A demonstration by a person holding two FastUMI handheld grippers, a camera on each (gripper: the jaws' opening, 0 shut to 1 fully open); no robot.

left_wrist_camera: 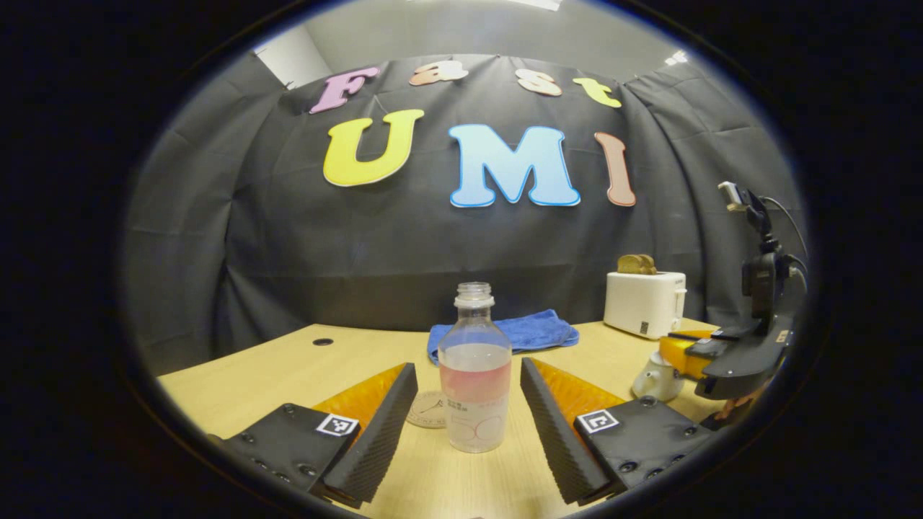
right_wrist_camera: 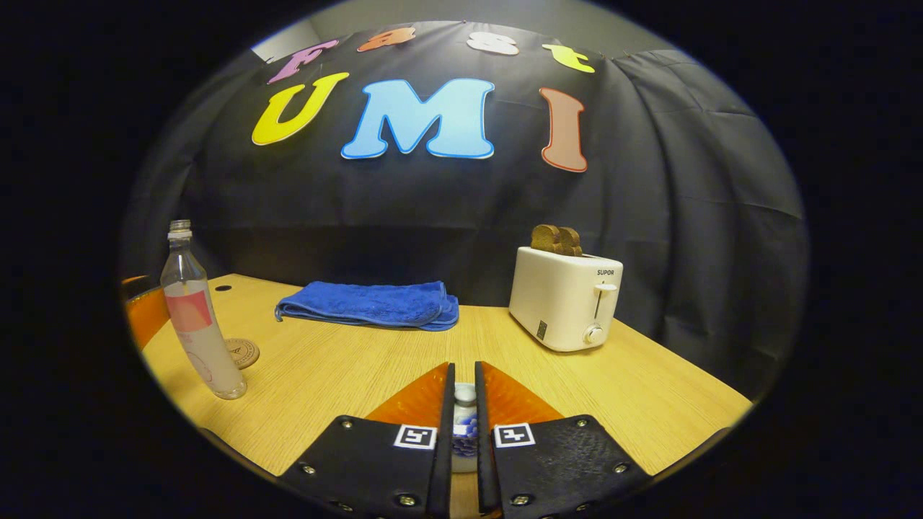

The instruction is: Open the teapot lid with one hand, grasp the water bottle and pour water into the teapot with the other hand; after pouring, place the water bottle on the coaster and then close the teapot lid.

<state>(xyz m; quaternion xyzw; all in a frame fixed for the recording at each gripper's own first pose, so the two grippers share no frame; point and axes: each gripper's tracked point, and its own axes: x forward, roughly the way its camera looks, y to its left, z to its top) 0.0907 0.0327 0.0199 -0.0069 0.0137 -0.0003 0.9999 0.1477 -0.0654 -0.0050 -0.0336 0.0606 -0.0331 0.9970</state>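
**Left jaws wide around the bottle, right jaws pinched on the lid knob**

Our left jaws stand released, spread wide on either side of the bottle [left_wrist_camera: 475,375], and neither finger touches it. We see the left gripper [left_wrist_camera: 469,414] low over the worktop [left_wrist_camera: 288,360], with the bottle upright between its fingers. The bottle has no cap on it and holds clear liquid up to about the middle. Just behind it, partly hidden, lies the round coaster [left_wrist_camera: 427,409].

Our right jaws are drawn nearly together, clenched on the small white knob of the teapot lid [right_wrist_camera: 465,393]. Below the knob, between the fingers of the right gripper [right_wrist_camera: 465,404], we glimpse a white body with blue pattern; we cannot tell whether the lid sits on the pot or is lifted.

In the left gripper view the right gripper [left_wrist_camera: 728,357] hangs at the right edge, above the white teapot [left_wrist_camera: 657,378], whose spout points toward the bottle.

From the right gripper view the bottle [right_wrist_camera: 196,317] stands upright at the far left, with the coaster [right_wrist_camera: 241,353] just beside it on the worktop [right_wrist_camera: 360,367].

A folded blue towel [right_wrist_camera: 371,304] lies at the back of the worktop, near the wall. To its right a white toaster [right_wrist_camera: 566,297] stands with two brown slices of bread [right_wrist_camera: 557,239] sticking out of its slots. The teapot is well apart from the bottle, between it and the toaster.
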